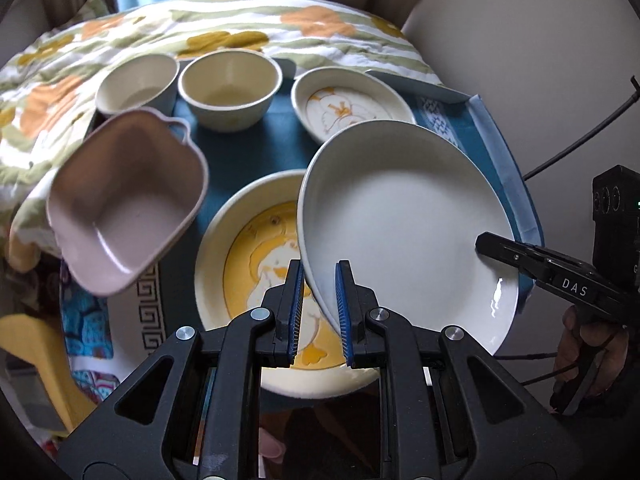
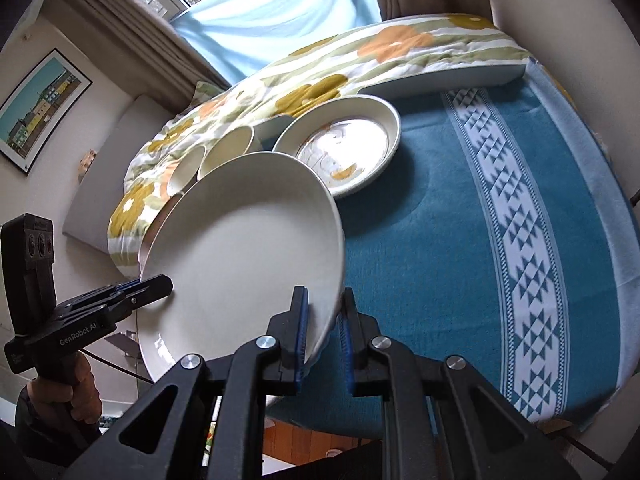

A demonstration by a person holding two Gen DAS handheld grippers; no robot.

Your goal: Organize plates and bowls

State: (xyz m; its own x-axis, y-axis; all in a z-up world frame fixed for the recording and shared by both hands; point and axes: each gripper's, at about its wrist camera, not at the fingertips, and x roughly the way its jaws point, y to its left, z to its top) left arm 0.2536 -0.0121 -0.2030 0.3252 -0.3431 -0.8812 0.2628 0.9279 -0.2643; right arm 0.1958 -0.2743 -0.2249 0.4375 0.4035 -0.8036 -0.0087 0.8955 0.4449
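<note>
White plate (image 1: 404,236) hangs tilted in the air, pinched at two places on its rim: the left gripper (image 1: 318,312) is closed tight on the near edge, its blue pads pressed against either face of the rim, and the right gripper (image 2: 322,332) is clamped the same way on the opposite edge, seen from the left wrist as a black jaw biting the rim at the plate's right side. Directly beneath and just ahead of the left gripper sits a large cream plate with a yellow duck picture (image 1: 260,276), resting flat on the teal cloth (image 1: 240,152); the raised white plate overlaps its right side in view. To the left of the left gripper a pink squarish bowl (image 1: 128,204) shows blurred and tilted, and whether it rests on anything cannot be told. Farther ahead stand two cream bowls (image 1: 230,88) side by side, one (image 1: 138,86) to the left of the other, and to their right a smaller cream plate with an orange flower outline (image 1: 348,106), partly covered by the white plate's far rim. From the right wrist, that flower plate lies ahead and slightly left of the right gripper, while bare teal cloth with a white patterned band (image 2: 516,220) stretches to its right. A flowered quilt (image 1: 224,32) lies bunched beyond the dishes. A hand (image 2: 72,388) grips the left gripper's handle at lower left in the right wrist view.
</note>
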